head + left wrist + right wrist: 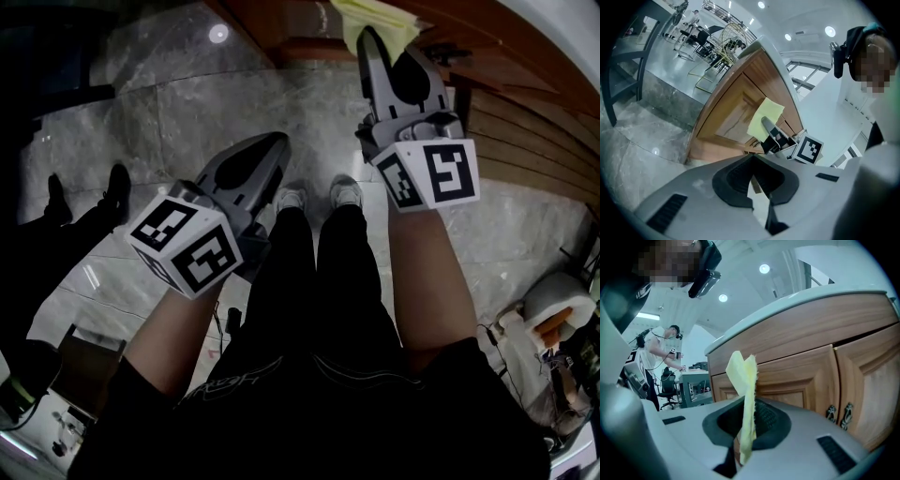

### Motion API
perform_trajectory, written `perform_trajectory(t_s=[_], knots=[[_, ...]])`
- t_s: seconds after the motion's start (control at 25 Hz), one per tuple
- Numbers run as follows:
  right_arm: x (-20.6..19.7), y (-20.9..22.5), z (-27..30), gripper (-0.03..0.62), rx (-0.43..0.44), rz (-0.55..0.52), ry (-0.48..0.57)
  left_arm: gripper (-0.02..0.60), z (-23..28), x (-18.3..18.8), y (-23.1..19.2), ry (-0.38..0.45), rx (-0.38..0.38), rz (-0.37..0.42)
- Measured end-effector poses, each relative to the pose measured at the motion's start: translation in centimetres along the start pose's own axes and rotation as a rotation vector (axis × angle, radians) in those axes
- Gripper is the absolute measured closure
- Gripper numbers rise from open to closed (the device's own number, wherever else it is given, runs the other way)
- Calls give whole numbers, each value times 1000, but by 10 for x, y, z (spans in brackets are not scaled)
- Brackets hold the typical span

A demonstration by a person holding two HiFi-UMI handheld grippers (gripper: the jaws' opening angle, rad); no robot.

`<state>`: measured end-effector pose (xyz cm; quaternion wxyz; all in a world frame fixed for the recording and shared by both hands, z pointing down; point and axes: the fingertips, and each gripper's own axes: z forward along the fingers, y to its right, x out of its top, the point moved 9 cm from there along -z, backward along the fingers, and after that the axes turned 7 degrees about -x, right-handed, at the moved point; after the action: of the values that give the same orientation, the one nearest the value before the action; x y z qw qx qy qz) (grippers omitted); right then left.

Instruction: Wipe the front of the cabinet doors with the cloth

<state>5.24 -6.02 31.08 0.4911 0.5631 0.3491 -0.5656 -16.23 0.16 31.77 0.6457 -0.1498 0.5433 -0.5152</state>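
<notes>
Right gripper [749,405]: jaws closed on the yellow cloth [743,376], which is pinched between the pads. A folded flap stands up past the fingertips.
Left gripper [753,158]: jaws closed tip to tip with nothing between them. In the head view it is held low over the floor, well apart from the cabinet.
Cloth position: in the head view the yellow cloth [373,13] sits at the tip of the right gripper [373,49], raised toward the cabinet. From the left gripper view it lies in front of a door panel. I cannot tell whether it touches the wood.
Cabinet doors [806,376]: brown wood with raised panels, both closed. Two dark metal pulls [838,415] hang side by side where the doors meet.
Floor [178,103]: grey marble, glossy.
</notes>
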Motion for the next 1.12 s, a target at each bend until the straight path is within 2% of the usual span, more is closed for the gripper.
perform_trajectory(t_s=[0.72,1.0,1.12], knots=[[13,87,-48,553,-134,17,37,575,60,-13,40,-97,-50,34],[10,114,-67,553,-154,28,33,575,81,-23,54,-114,-53,33],[10,122,-74,553,-134,-1,23,575,90,-26,60,-120,-58,33]])
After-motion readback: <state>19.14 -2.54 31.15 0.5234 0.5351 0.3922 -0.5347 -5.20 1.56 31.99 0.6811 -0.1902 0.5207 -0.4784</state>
